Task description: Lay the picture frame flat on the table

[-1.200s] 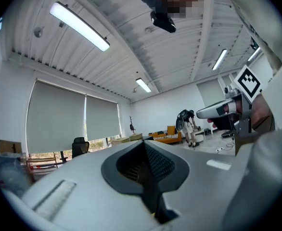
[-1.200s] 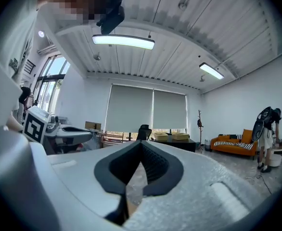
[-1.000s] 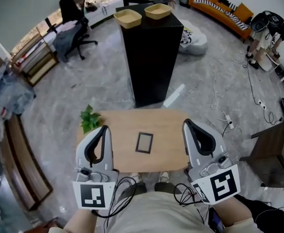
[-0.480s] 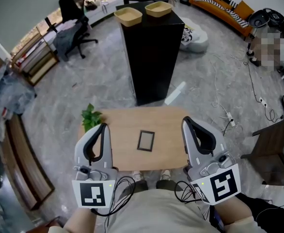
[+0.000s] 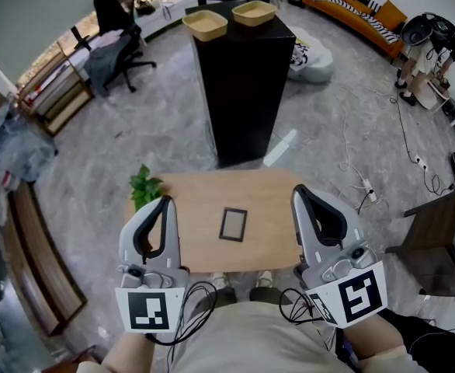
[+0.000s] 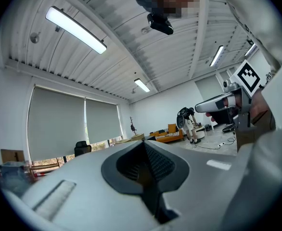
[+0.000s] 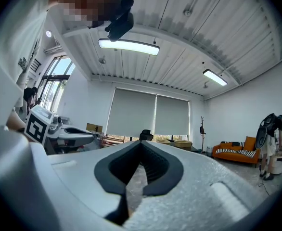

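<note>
Wooden tabletop [image 5: 204,196] bears a dark picture frame [image 5: 233,224] lying flat, as the left claw [image 5: 165,208] and right claw [image 5: 297,197] hover either side, both pressed together and empty.

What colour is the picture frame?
The picture frame is black-edged; best seen in the head view.

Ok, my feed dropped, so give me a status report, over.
Left tool shut, empty; right tool shut, empty. Picture frame flat on the table, neither tool touching it. Small plant at table's left corner, clear of the frame.
</note>
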The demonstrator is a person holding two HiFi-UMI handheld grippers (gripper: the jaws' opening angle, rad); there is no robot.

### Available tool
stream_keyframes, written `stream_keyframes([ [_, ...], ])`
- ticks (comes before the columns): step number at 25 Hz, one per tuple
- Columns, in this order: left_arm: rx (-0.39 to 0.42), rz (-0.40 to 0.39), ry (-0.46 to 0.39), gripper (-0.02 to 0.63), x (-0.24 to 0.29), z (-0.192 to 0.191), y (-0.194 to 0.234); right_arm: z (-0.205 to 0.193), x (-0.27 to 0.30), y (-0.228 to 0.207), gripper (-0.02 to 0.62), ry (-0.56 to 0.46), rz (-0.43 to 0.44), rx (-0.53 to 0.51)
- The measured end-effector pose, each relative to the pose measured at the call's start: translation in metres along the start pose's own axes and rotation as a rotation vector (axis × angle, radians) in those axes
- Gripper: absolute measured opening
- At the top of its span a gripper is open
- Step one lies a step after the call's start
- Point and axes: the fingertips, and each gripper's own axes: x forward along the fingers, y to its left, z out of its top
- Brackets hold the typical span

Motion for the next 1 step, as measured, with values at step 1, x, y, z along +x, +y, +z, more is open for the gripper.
stream_keyframes([
  [1, -0.001, 0.001, 0.002, 0.02, 0.0, -0.0004, 0.0002, 0.0005, 0.0004, -0.0002, 0.002, -0.002, 0.0, 0.003],
])
